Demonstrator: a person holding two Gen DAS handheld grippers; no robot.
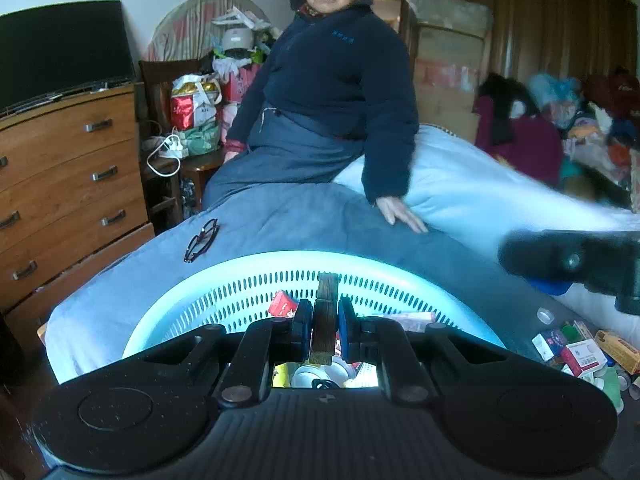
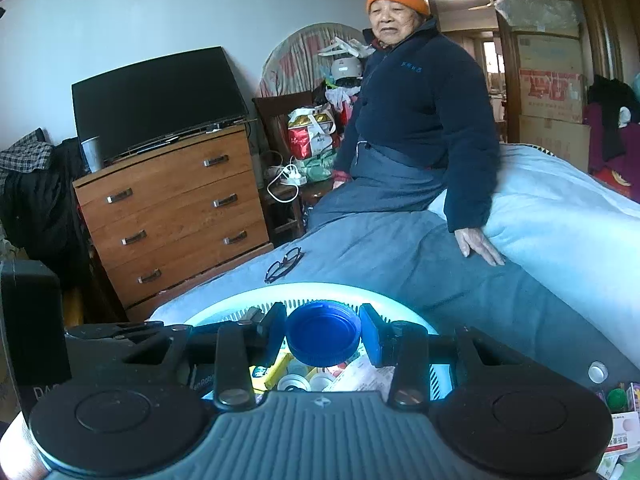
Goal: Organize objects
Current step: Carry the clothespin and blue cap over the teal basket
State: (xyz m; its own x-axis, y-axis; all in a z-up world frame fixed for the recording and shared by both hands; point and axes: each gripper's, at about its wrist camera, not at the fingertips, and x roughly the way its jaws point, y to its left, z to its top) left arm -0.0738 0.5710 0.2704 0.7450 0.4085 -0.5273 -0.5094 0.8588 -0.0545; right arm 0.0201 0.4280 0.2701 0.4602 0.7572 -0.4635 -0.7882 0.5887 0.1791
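A pale blue perforated basket (image 1: 180, 312) stands on the bed, filled with small boxes, jars and packets. My left gripper (image 1: 325, 330) hangs over it, shut on a narrow brown upright piece (image 1: 326, 312) that looks like a thin wooden box or comb. In the right wrist view the same basket (image 2: 224, 308) lies below my right gripper (image 2: 323, 334), which is shut on a blue plastic bottle cap (image 2: 323, 332). The right gripper also shows as a dark blurred shape (image 1: 572, 260) at the right edge of the left wrist view.
A person in an orange hat (image 1: 320, 92) sits on the bed's far side, one hand on the grey quilt (image 1: 320, 220). Glasses (image 1: 202, 240) lie beyond the basket. Loose medicine boxes (image 1: 584, 354) and a white cap (image 1: 545, 315) lie at right. A wooden dresser (image 1: 68, 184) stands left.
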